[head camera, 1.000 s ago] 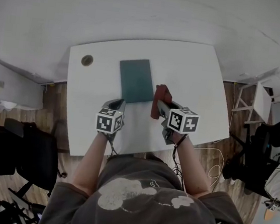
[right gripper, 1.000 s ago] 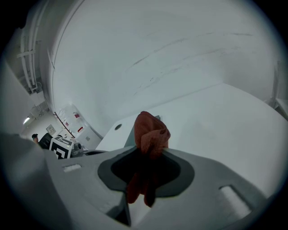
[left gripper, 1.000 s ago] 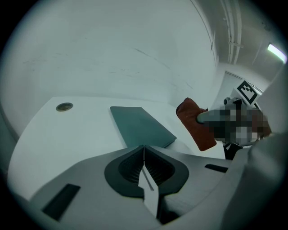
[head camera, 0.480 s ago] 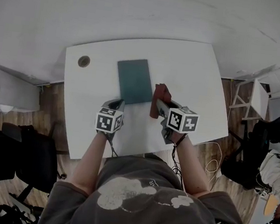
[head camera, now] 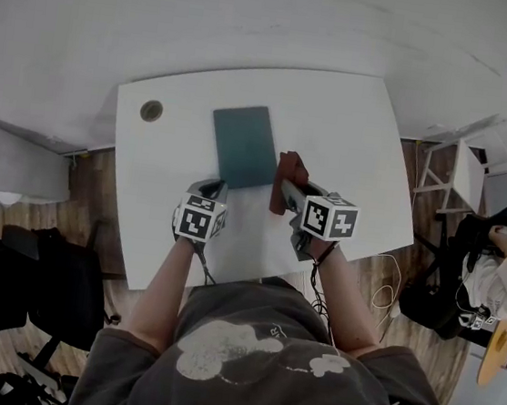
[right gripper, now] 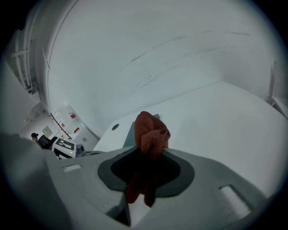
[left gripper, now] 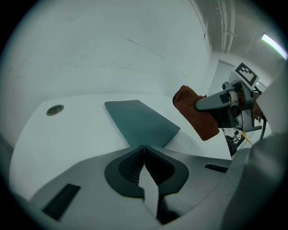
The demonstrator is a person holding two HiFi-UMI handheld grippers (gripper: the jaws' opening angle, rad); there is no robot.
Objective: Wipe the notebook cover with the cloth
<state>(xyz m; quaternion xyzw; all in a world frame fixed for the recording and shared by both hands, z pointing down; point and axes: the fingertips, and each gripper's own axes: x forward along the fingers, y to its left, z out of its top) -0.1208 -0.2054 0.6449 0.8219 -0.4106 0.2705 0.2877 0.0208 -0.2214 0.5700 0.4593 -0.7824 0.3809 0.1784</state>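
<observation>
A dark teal notebook (head camera: 245, 145) lies flat on the white table (head camera: 353, 136), near its far middle; it also shows in the left gripper view (left gripper: 140, 122). My right gripper (head camera: 283, 184) is shut on a rust-red cloth (head camera: 289, 179), held in the air just right of the notebook's near right corner. The cloth (right gripper: 150, 134) bunches out of the jaws and hides most of the notebook there. My left gripper (head camera: 209, 187) hovers shut and empty just short of the notebook's near edge; in its own view its jaws (left gripper: 144, 150) meet with nothing between them.
A small round grommet (head camera: 151, 110) sits in the table's far left corner. Dark office chairs (head camera: 31, 298) stand left of the table, a white stand (head camera: 462, 181) and another chair to the right. A seated person (head camera: 499, 291) is at the right edge.
Both grippers and the cloth have hardly moved over the last second. The view has shifted slightly, and the person at the right edge has moved.
</observation>
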